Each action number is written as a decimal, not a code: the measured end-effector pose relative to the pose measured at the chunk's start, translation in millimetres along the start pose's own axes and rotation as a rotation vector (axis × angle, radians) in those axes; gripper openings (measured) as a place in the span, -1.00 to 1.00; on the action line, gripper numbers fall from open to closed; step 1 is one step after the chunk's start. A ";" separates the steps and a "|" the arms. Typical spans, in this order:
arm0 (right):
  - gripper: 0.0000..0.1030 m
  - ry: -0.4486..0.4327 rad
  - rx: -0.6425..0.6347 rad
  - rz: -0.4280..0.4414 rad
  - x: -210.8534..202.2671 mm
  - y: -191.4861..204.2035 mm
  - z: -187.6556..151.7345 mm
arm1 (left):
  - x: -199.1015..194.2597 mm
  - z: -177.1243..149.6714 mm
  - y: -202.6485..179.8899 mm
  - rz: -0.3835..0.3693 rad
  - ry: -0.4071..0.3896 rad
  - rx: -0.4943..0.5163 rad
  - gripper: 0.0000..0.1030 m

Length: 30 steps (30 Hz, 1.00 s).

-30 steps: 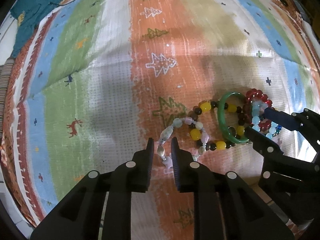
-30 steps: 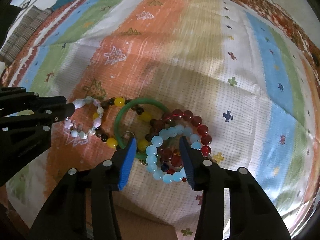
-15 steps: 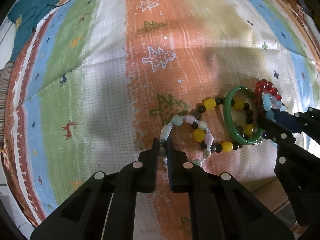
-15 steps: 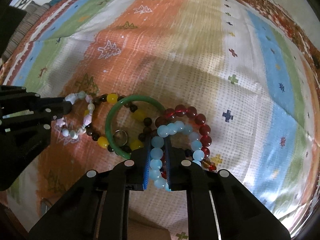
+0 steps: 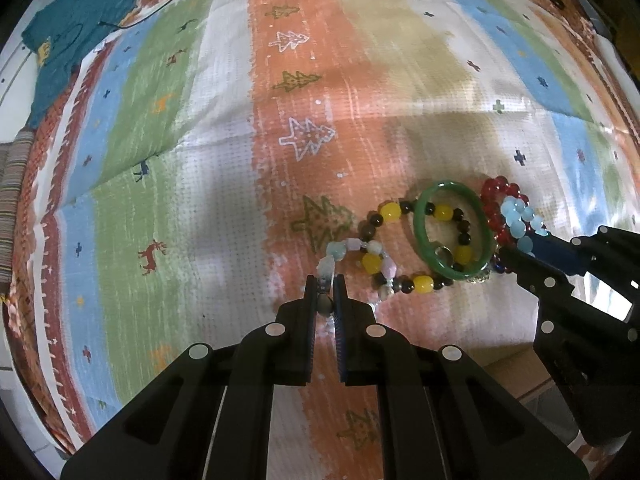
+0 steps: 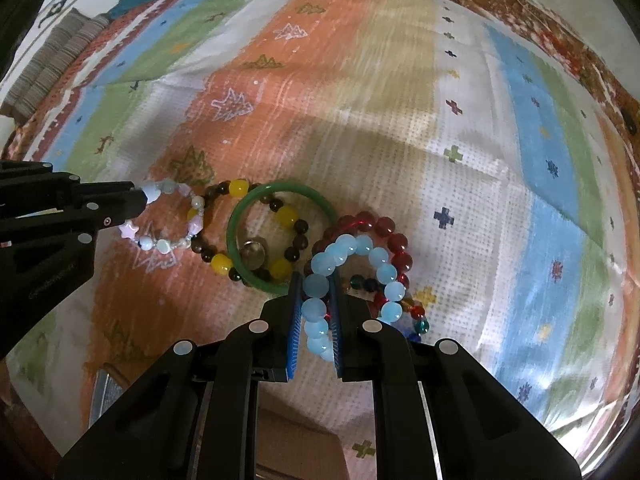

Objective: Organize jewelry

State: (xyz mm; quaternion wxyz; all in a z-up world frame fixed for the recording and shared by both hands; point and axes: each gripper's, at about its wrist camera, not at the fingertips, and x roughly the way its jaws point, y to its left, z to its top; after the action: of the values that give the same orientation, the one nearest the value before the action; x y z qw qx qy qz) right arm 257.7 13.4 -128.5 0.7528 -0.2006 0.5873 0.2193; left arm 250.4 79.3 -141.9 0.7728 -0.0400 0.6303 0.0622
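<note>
1. No readable writing; faint print on the left gripper body, illegible.
2. Left gripper clamped on the pastel bracelet; right gripper clamped on the pale blue bracelet.
3. Striped cloth under everything; teal fabric at far corner, cable beside it.
4. Five bracelets in a touching cluster: pastel, yellow-brown beads, green bangle, red beads, pale blue. Small ring inside bangle.
</note>
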 end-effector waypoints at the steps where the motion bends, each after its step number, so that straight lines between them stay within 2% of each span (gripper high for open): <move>1: -0.73 0.003 0.000 -0.005 0.4 0.3 -0.9 | 0.6 -3.4 1.6 0.000 0.002 0.003 -0.85; 7: -0.73 0.038 0.002 -0.013 9.5 1.3 -2.5 | 6.6 -4.7 3.6 0.011 0.025 0.019 -0.85; 18: -0.73 0.036 0.014 0.000 11.2 0.3 1.3 | 15.5 -1.3 7.8 0.028 0.040 0.029 -0.85; 30: -0.77 -0.031 0.029 0.010 -16.4 -4.8 -5.1 | -1.9 -2.3 2.5 0.008 -0.003 0.017 -0.85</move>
State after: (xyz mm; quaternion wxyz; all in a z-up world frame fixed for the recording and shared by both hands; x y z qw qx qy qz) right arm 252.9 5.0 -113.5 0.7634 -0.1835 0.5798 0.2174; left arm 247.4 81.3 -140.4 0.7739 -0.0310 0.6297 0.0598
